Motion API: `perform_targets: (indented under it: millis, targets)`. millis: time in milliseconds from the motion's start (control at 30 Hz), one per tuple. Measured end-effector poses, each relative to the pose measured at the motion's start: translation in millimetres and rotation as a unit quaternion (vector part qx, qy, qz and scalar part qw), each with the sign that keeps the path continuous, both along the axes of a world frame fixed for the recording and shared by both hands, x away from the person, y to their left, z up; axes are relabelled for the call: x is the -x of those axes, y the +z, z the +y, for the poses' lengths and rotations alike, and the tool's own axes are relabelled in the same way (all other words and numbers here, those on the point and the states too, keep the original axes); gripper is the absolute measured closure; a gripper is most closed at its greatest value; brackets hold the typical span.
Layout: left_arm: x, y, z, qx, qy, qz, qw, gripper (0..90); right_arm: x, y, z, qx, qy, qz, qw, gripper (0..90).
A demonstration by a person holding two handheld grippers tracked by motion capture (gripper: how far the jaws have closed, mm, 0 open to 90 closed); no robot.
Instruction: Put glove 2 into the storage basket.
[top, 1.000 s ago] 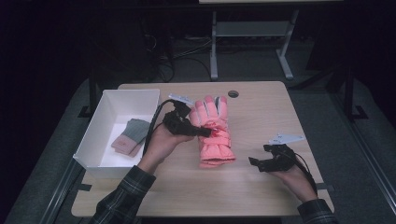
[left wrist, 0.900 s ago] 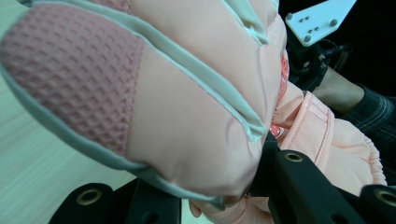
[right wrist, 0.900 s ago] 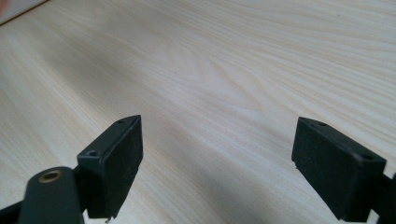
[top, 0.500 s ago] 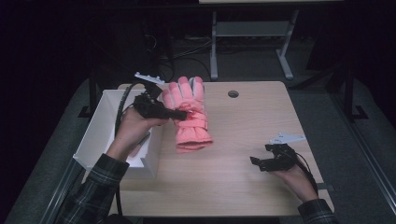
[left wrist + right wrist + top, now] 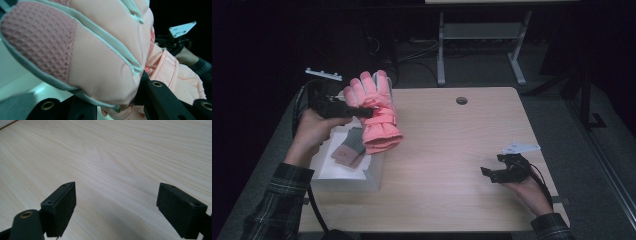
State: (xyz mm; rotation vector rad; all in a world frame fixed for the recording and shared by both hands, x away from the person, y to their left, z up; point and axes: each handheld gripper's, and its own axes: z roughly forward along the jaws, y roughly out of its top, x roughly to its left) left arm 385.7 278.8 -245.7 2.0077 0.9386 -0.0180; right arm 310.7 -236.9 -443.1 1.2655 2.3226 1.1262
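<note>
Nearest the camera in the high view, the right gripper (image 5: 492,174) is held low over the pale wood-grain table (image 5: 452,150) at its near right part, the hand behind it resting at the table's near edge. In the right gripper view its two black jaws are seen spread wide apart with bare tabletop (image 5: 112,157) between them; nothing is held.

At the near left, a white rectangular open-topped box (image 5: 347,175) is seen at the table's left edge. A flat folded item, grey at one end and dusty pink at the other (image 5: 349,147), lies inside it.

Farther back on the left, the left gripper (image 5: 362,111) is raised above the box, and its jaws are closed on a padded coral-pink winter glove with pale trim (image 5: 374,112). The glove is held off the table, fingers up and cuff hanging down over the box's far right corner. In the left gripper view the glove (image 5: 100,57) is pinched near its wrist strap.

A small round dark hole (image 5: 461,100) is noted near the table's far edge.
</note>
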Motion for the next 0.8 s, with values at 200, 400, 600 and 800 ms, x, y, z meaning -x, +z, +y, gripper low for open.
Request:
perform_targets:
  millis: [200, 400, 600, 800]
  targets:
    - [3.7, -6.0, 40.1, 0.004, 0.027, 0.011, 0.9996, 70.6, -6.7, 0.6, 0.4, 0.000, 0.002, 0.001, 1.0000, 15.4]
    - [6.3, -15.0, 76.5, -0.021, 0.051, 0.027, 0.9981, 70.6, -9.8, 0.3, 0.2, -0.001, 0.005, -0.002, 1.0000, 15.3]
    - [-3.6, -45.4, 82.3, -0.044, 0.047, 0.055, 0.9964, 70.5, -6.4, 3.5, 1.1, -0.003, 0.002, -0.010, 0.9999, 15.0]
    - [-16.6, -65.0, 75.9, -0.078, 0.046, 0.079, 0.9928, 70.4, -4.3, 3.0, -1.4, -0.002, -0.002, -0.008, 1.0000, 15.0]
